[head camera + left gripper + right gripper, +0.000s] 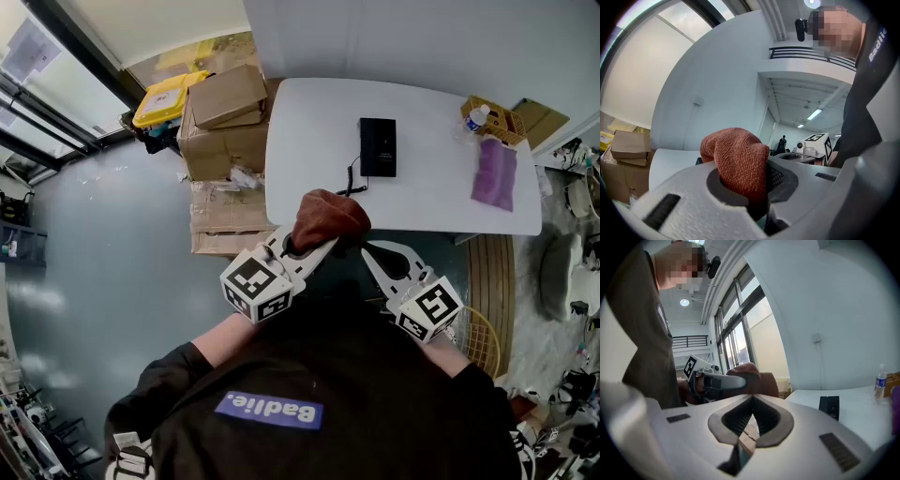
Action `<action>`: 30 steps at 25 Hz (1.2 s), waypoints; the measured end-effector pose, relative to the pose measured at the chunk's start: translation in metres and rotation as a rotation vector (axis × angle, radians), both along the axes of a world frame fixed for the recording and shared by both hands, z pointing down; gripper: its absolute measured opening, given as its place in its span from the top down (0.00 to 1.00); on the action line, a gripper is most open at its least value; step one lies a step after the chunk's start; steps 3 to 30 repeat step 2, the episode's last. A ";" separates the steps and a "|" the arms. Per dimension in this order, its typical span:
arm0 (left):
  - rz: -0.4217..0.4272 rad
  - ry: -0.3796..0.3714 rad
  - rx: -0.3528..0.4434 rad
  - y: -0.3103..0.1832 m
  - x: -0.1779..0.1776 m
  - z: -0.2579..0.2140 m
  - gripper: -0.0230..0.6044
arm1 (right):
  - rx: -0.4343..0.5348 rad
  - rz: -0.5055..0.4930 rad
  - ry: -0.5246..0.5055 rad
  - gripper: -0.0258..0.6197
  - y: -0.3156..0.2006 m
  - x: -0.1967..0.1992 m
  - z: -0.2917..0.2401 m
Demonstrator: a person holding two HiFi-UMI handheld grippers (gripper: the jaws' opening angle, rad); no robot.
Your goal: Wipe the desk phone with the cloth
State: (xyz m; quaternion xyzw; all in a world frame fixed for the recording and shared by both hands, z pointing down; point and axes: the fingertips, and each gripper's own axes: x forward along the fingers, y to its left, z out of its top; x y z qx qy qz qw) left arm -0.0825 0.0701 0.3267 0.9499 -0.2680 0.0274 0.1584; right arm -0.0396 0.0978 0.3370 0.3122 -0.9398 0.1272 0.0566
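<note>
The black desk phone [378, 146] lies flat on the white table [309, 131], its coiled cord trailing toward the near edge. It also shows in the right gripper view as a dark block [829, 407]. My left gripper [323, 246] is shut on a rust-brown cloth [328, 219], held in the air just short of the table's near edge. The cloth [736, 157] bulges up out of that gripper [754, 187]. My right gripper [367, 247] hangs beside it, shut with nothing between its jaws [752, 400]. Both grippers are apart from the phone.
A purple cloth [494, 173], a water bottle [475, 117] and a wicker basket [502, 120] sit at the table's right end. Cardboard boxes [225, 122] and a yellow bin [164, 98] stand left of the table. A wire stool [483, 337] is at my right.
</note>
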 end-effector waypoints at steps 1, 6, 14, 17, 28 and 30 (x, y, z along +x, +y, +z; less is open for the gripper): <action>-0.001 0.000 0.000 0.001 0.000 0.000 0.89 | 0.002 0.000 0.001 0.91 0.001 0.000 -0.001; -0.001 0.000 0.001 0.001 0.000 -0.001 0.89 | 0.003 -0.001 0.002 0.91 0.001 0.000 -0.001; -0.001 0.000 0.001 0.001 0.000 -0.001 0.89 | 0.003 -0.001 0.002 0.91 0.001 0.000 -0.001; -0.001 0.000 0.001 0.001 0.000 -0.001 0.89 | 0.003 -0.001 0.002 0.91 0.001 0.000 -0.001; -0.001 0.000 0.001 0.001 0.000 -0.001 0.89 | 0.003 -0.001 0.002 0.91 0.001 0.000 -0.001; -0.001 0.000 0.001 0.001 0.000 -0.001 0.89 | 0.003 -0.001 0.002 0.91 0.001 0.000 -0.001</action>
